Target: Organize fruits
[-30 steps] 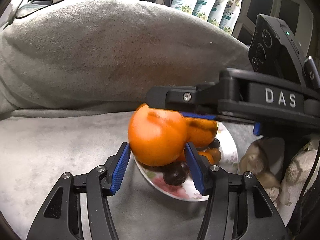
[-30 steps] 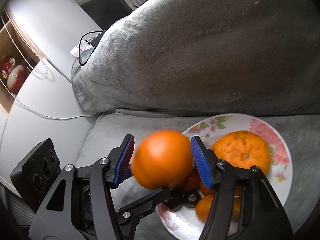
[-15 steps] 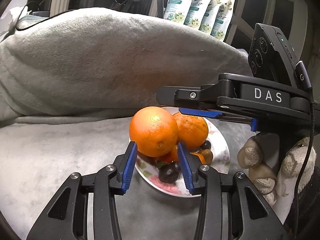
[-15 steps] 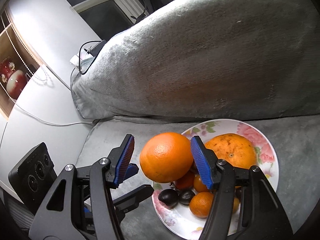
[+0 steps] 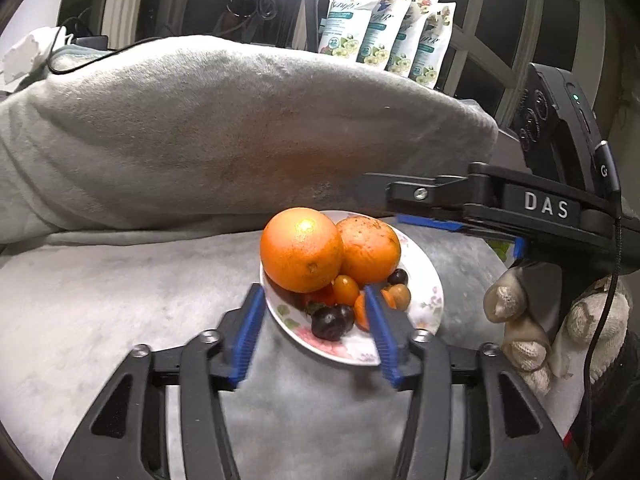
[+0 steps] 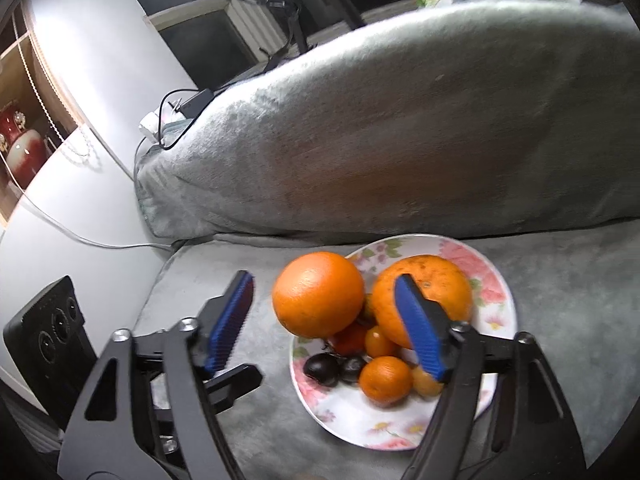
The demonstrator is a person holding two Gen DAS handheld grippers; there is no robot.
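Note:
A flowered white plate [image 5: 426, 280] [image 6: 498, 304] sits on the grey blanket. It holds two big oranges, the smooth one [image 5: 301, 249] [image 6: 318, 294] at its left edge and a speckled one [image 5: 370, 249] [image 6: 438, 292] beside it, plus small orange fruits [image 6: 385, 378] and dark plums [image 5: 332, 322] [image 6: 322, 368]. My left gripper [image 5: 314, 338] is open and empty, just short of the plate. My right gripper [image 6: 326, 326] is open and empty above the plate; its body shows in the left wrist view [image 5: 500, 204].
A large grey cushion [image 5: 240, 132] [image 6: 400, 132] rises right behind the plate. Pouches [image 5: 388, 36] stand on the sill behind it. A white shelf top with cables [image 6: 60, 200] lies left. A gloved hand [image 5: 520, 328] holds the right gripper.
Both grippers opened and drew back from the smooth orange, which came down onto the plate's left edge against the speckled orange.

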